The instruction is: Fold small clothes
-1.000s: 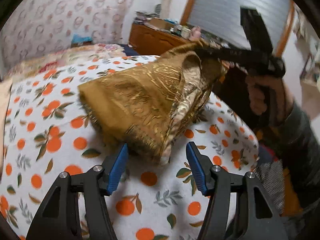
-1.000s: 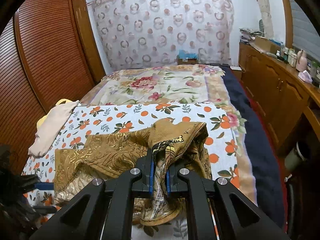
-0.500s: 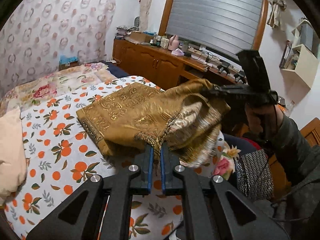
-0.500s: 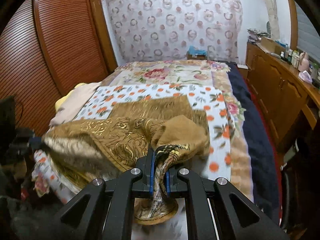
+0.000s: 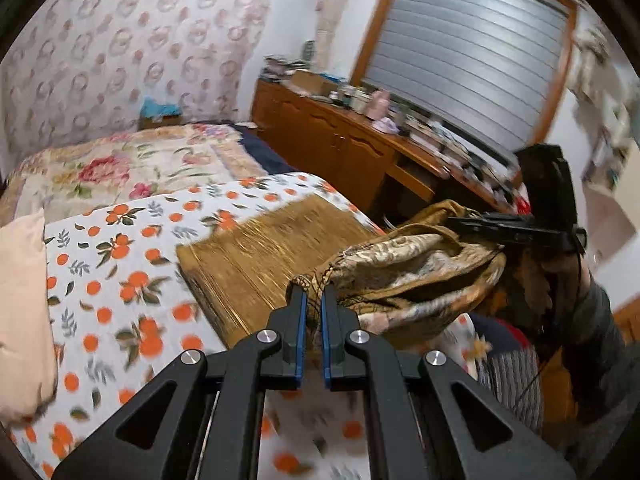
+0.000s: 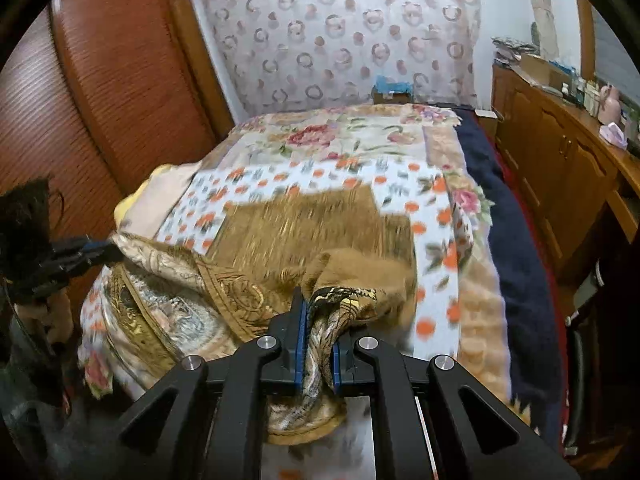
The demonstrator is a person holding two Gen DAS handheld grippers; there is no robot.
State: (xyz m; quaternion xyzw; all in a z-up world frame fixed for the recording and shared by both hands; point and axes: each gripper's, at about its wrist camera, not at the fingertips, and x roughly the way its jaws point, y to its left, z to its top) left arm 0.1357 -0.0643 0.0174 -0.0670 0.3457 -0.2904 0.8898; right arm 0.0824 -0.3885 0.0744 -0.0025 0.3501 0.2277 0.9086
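The left gripper (image 5: 313,300) is clamped on a corner of the gold cloth (image 5: 276,256); the right gripper (image 6: 318,320) pinches a bunched hem of it. Between them the near edge hangs lifted, pale underside showing. Beyond, the cloth lies flat on the orange-print sheet (image 6: 400,180). A pink pillow (image 5: 20,300) sits left; a dresser (image 6: 560,160) right.
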